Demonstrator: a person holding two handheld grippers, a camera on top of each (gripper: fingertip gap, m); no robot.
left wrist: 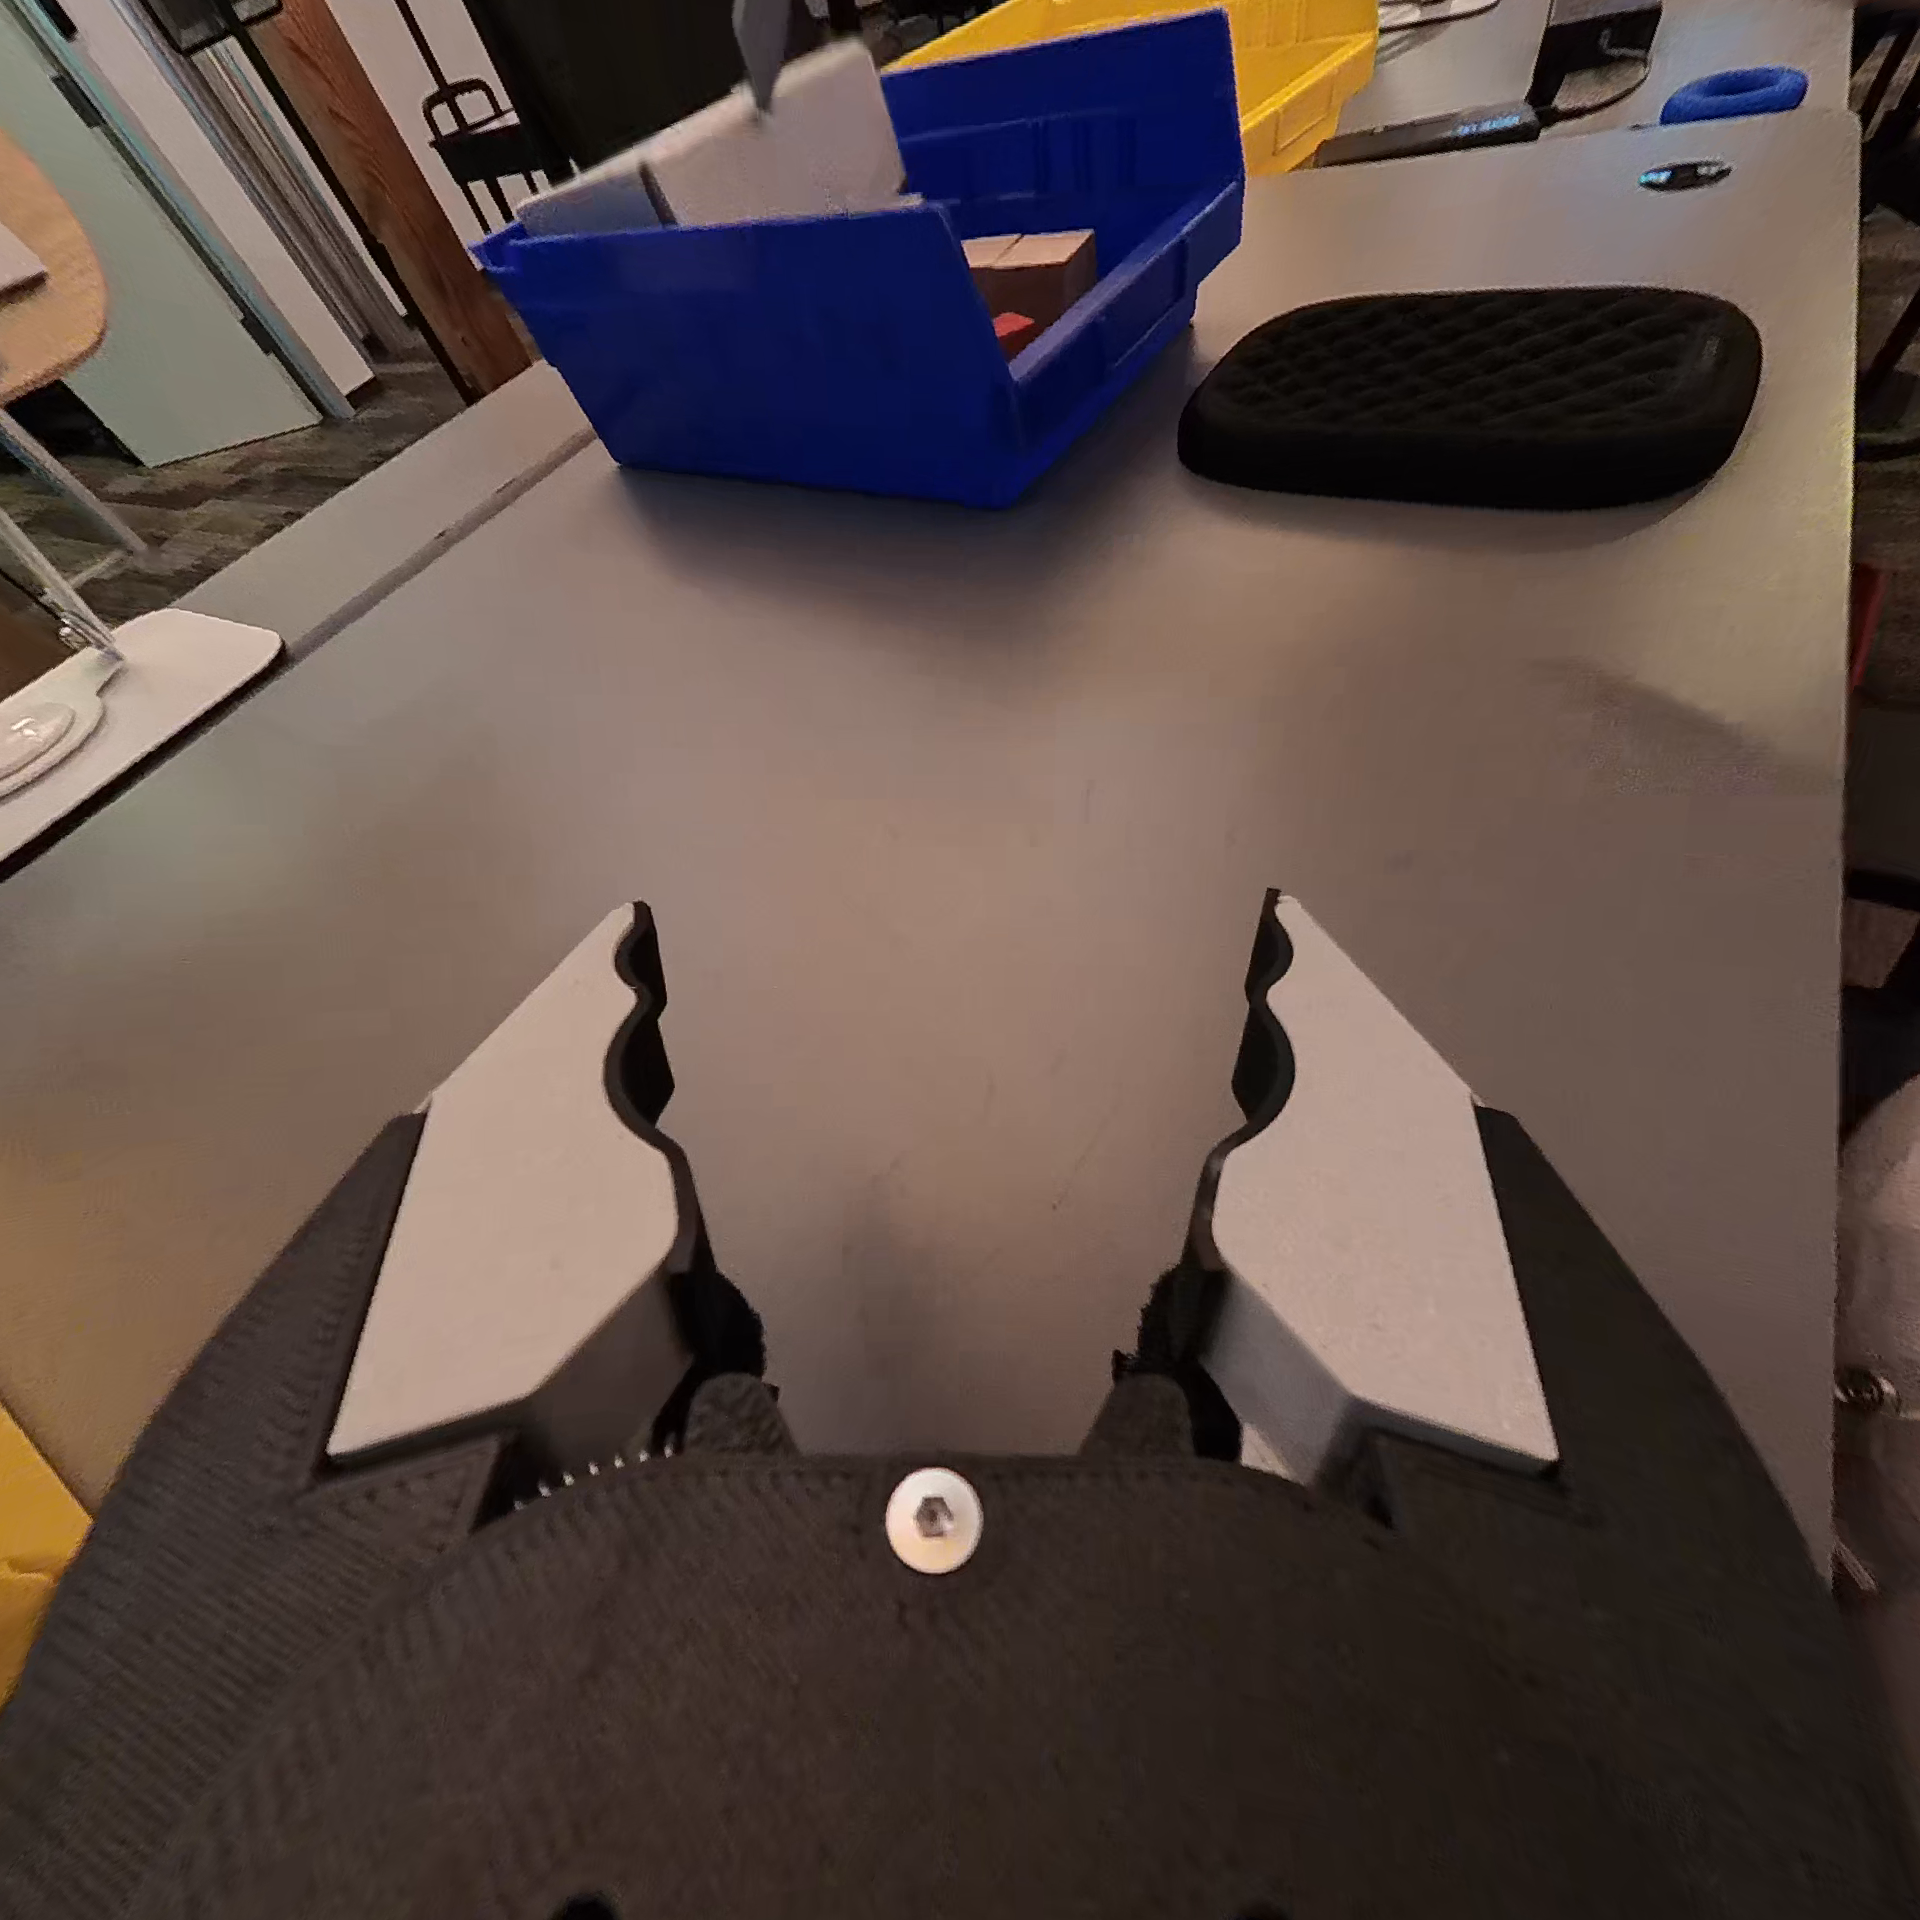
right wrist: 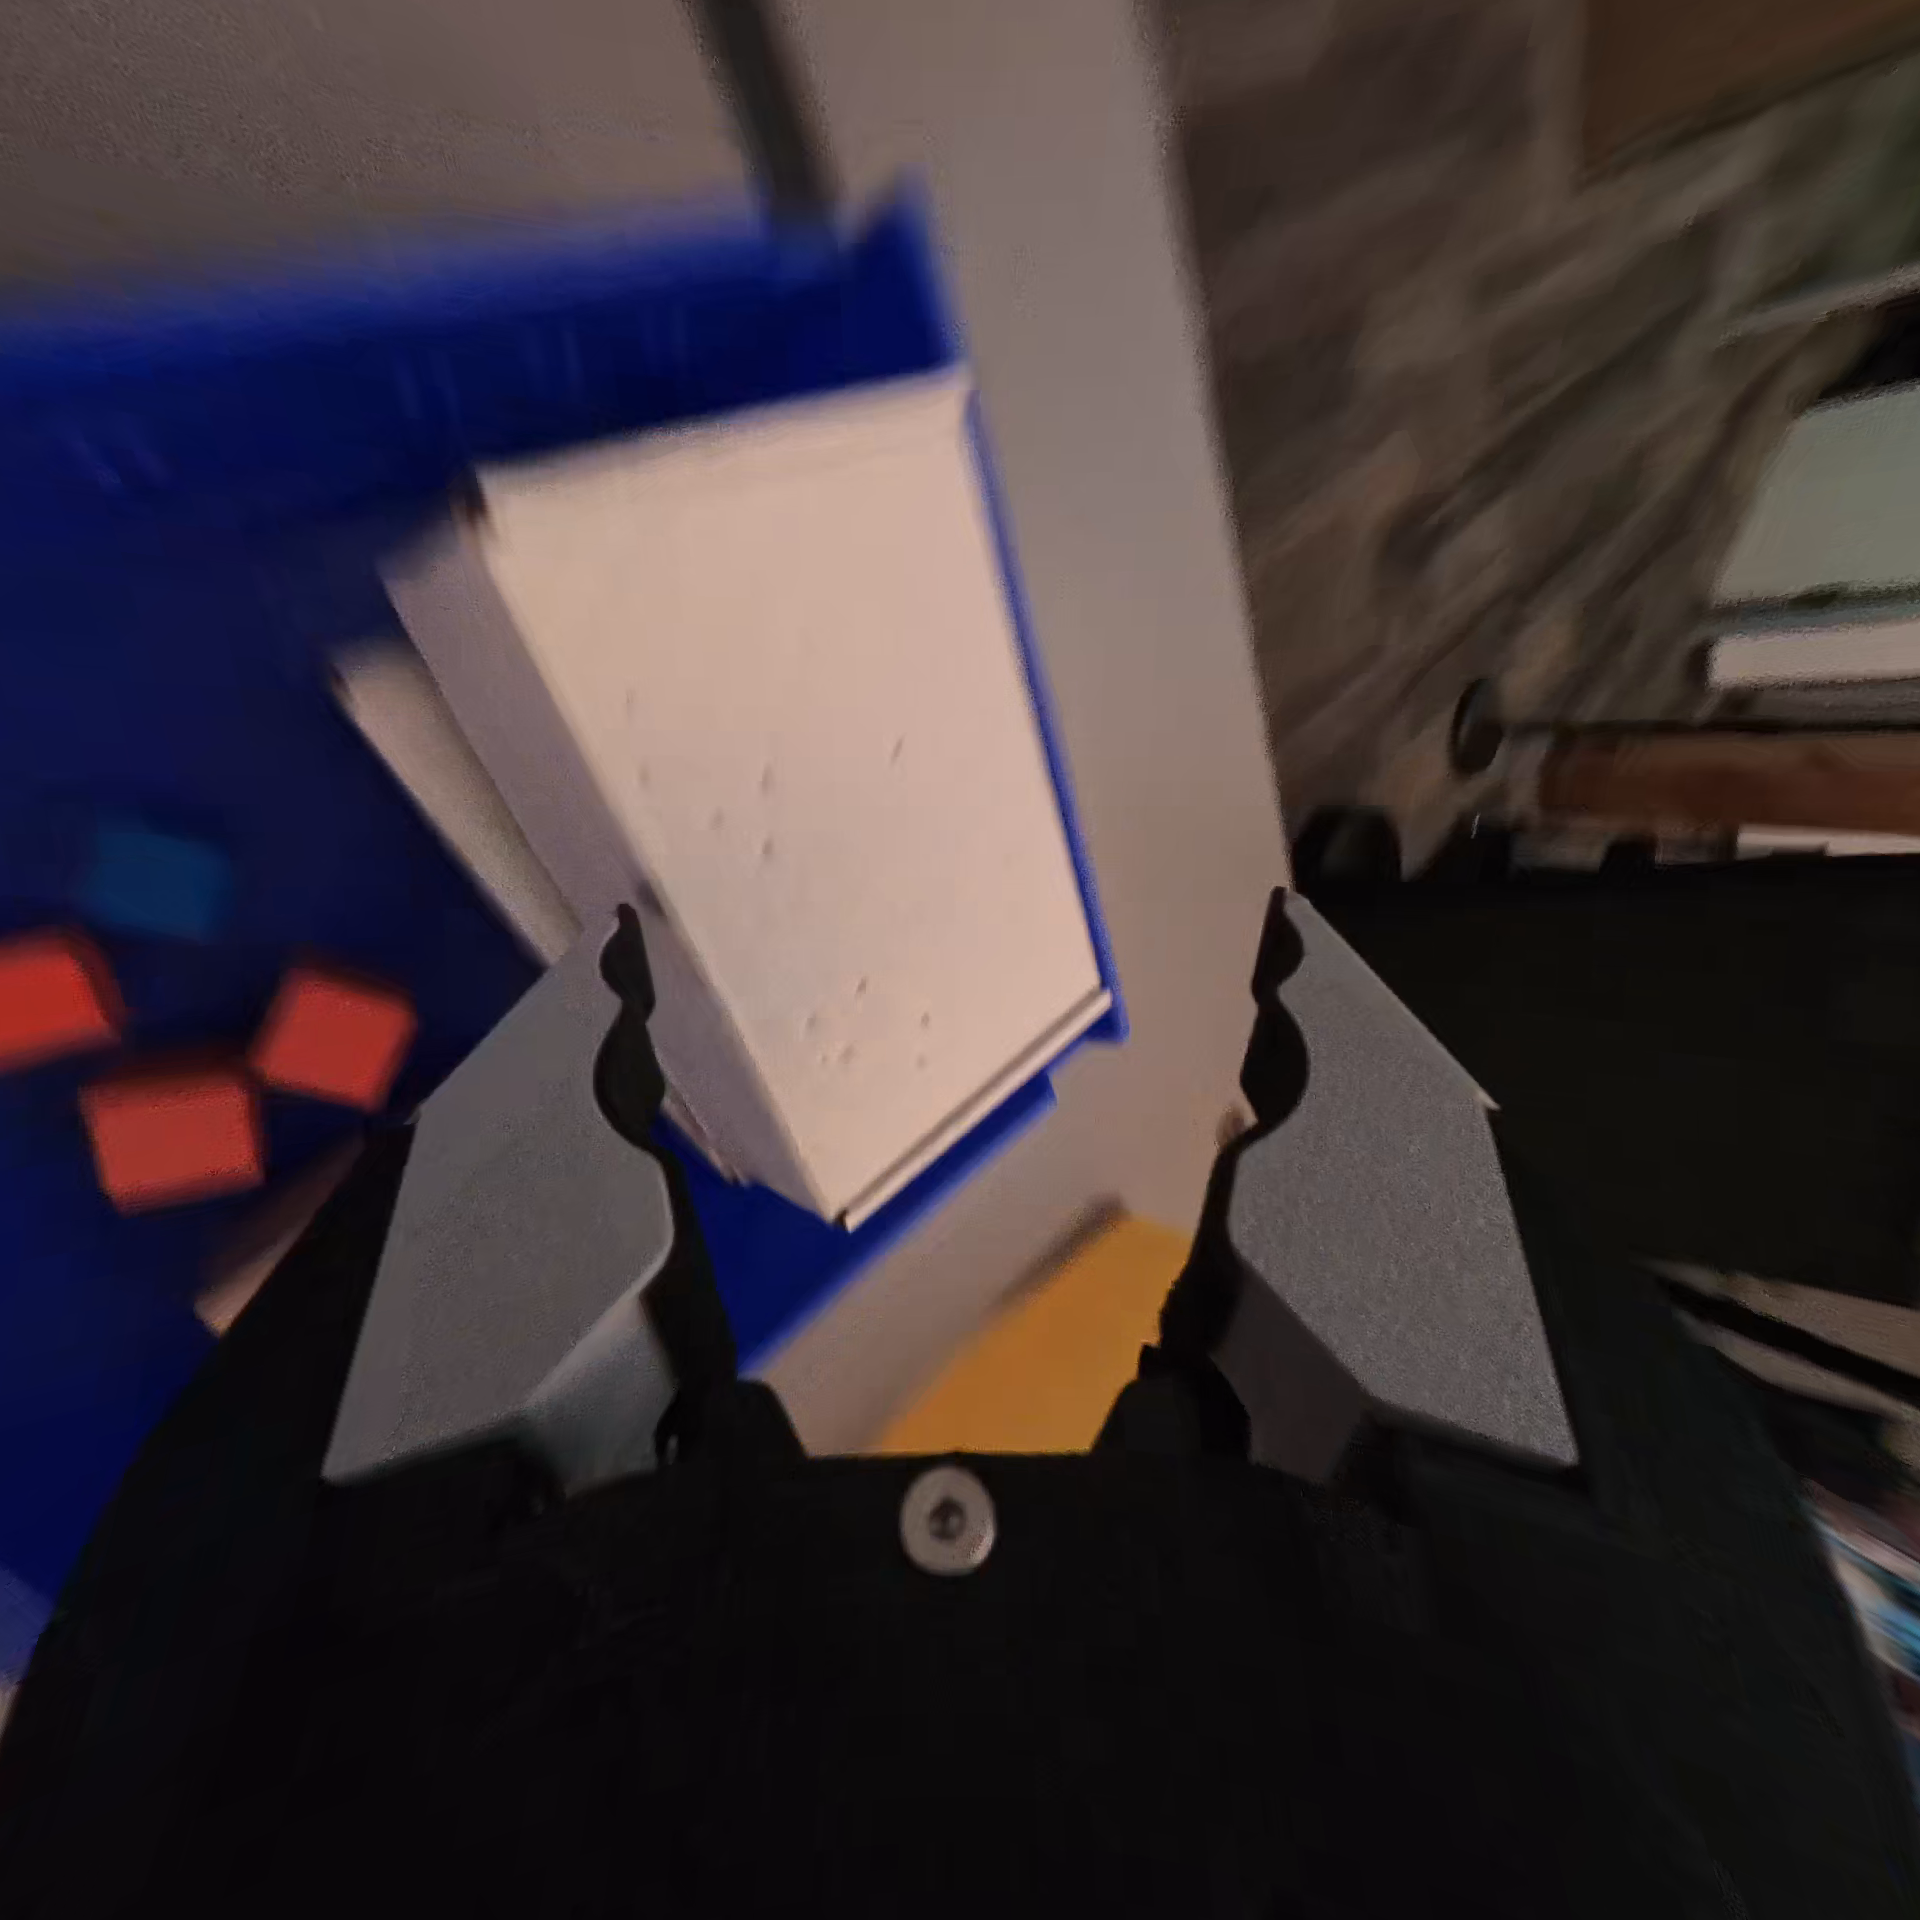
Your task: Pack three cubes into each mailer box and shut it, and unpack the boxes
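My right hand-held gripper [right wrist: 951, 914] hangs spread and empty over the blue bin [left wrist: 790, 343]; the white mailer boxes [right wrist: 790, 769] stand inside it, red cubes [right wrist: 171, 1132] loose beside them. I judge the blur risky: a fast reach could nudge a box flat or clip the bin wall. The left hand-held gripper [left wrist: 956, 904], spread too, waits over the bare surface [left wrist: 935, 675] short of the bin, a black pad [left wrist: 1475, 395] right of it

The bin [left wrist: 831, 343] on the table [left wrist: 935, 727] holds mailer boxes [left wrist: 769, 166] left of cubes [left wrist: 1029, 265]; a pad [left wrist: 1475, 395] lies right.
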